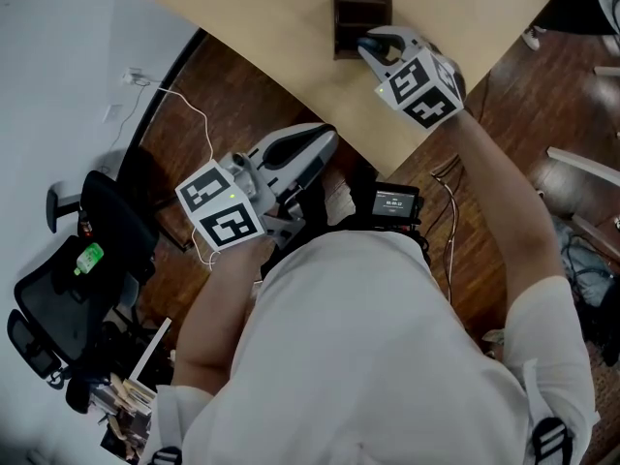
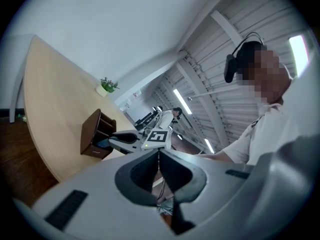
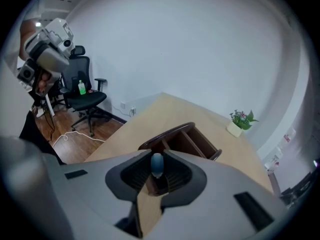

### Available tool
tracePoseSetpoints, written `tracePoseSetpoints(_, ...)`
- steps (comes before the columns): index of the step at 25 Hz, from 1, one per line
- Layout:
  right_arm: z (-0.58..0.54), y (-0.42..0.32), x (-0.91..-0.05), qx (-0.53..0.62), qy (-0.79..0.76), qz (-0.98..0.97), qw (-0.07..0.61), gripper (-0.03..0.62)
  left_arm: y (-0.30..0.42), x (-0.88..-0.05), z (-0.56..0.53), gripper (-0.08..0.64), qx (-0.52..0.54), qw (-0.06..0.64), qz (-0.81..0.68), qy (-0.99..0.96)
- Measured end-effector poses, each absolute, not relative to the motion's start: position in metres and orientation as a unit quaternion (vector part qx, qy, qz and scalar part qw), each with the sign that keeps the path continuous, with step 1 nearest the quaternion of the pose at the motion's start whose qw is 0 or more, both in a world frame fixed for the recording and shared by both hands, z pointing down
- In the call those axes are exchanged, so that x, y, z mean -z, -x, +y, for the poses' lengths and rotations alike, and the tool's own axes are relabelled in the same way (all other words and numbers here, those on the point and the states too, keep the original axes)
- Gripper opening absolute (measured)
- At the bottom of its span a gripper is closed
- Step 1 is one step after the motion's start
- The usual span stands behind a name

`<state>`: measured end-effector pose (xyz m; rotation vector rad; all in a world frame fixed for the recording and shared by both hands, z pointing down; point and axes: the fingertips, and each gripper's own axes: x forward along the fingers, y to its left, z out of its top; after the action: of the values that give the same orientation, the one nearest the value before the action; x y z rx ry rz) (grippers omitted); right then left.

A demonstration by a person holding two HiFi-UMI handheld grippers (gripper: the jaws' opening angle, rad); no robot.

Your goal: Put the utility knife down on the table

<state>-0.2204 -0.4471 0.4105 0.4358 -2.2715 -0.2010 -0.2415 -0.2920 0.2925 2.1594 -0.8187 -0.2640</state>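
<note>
The utility knife shows only as a blue-grey rounded end (image 3: 157, 164), pinched upright between the pads of my right gripper (image 3: 157, 176). In the head view that gripper (image 1: 366, 45) hangs over the light wooden table (image 1: 271, 17), its tips right at the front of a dark brown desk organizer (image 1: 361, 13); the knife is hidden there. My left gripper (image 1: 325, 143) is held off the table's near edge above the floor, its jaws together with nothing in them (image 2: 159, 171). From the left gripper view, the right gripper (image 2: 120, 139) sits beside the organizer (image 2: 95, 134).
A black office chair (image 1: 68, 279) with a green bottle (image 1: 88, 257) on it stands at the left on the wooden floor. A white cable (image 1: 184, 105) runs along the floor by the table's edge. A small potted plant (image 3: 240, 120) stands far back on the table.
</note>
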Motion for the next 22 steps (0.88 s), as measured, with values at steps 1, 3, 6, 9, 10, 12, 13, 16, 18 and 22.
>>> tracePoseSetpoints(1,-0.447,0.221,-0.414,0.093,-0.166,-0.894,0.405,0.069,0.241,-0.293,-0.292,0.002,0.104,0.398,-0.323,-0.852)
tracePoseSetpoints(3,-0.445,0.224,-0.42,0.12,-0.154,-0.888,0.417,0.069,0.241,-0.293,-0.292,0.002,0.104,0.4,-0.323,-0.852)
tracePoseSetpoints(6,-0.444,0.226,-0.426,0.148,-0.145,-0.879,0.429,0.069,0.24,-0.294,-0.291,0.002,0.103,0.404,-0.321,-0.85)
tracePoseSetpoints(9,-0.444,0.225,-0.43,0.156,-0.147,-0.874,0.435,0.069,0.24,-0.293,-0.291,0.002,0.103,0.407,-0.32,-0.849)
tracePoseSetpoints(10,-0.446,0.225,-0.43,0.157,-0.15,-0.873,0.436,0.069,0.24,-0.292,-0.292,0.002,0.103,0.406,-0.32,-0.85)
tracePoseSetpoints(12,-0.449,0.226,-0.429,0.157,-0.153,-0.872,0.437,0.069,0.242,-0.291,-0.293,0.002,0.103,0.403,-0.322,-0.85)
tracePoseSetpoints(13,-0.45,0.226,-0.429,0.156,-0.154,-0.872,0.437,0.069,0.242,-0.29,-0.293,0.002,0.103,0.403,-0.322,-0.85)
tracePoseSetpoints(16,-0.45,0.225,-0.43,0.147,-0.157,-0.872,0.439,0.071,0.241,-0.292,-0.292,0.003,0.102,0.405,-0.323,-0.849)
tracePoseSetpoints(18,-0.452,0.224,-0.433,0.143,-0.166,-0.872,0.439,0.071,0.241,-0.295,-0.291,0.002,0.102,0.405,-0.323,-0.849)
tracePoseSetpoints(22,-0.455,0.22,-0.432,0.135,-0.178,-0.87,0.44,0.072,0.241,-0.292,-0.292,0.002,0.103,0.405,-0.321,-0.85)
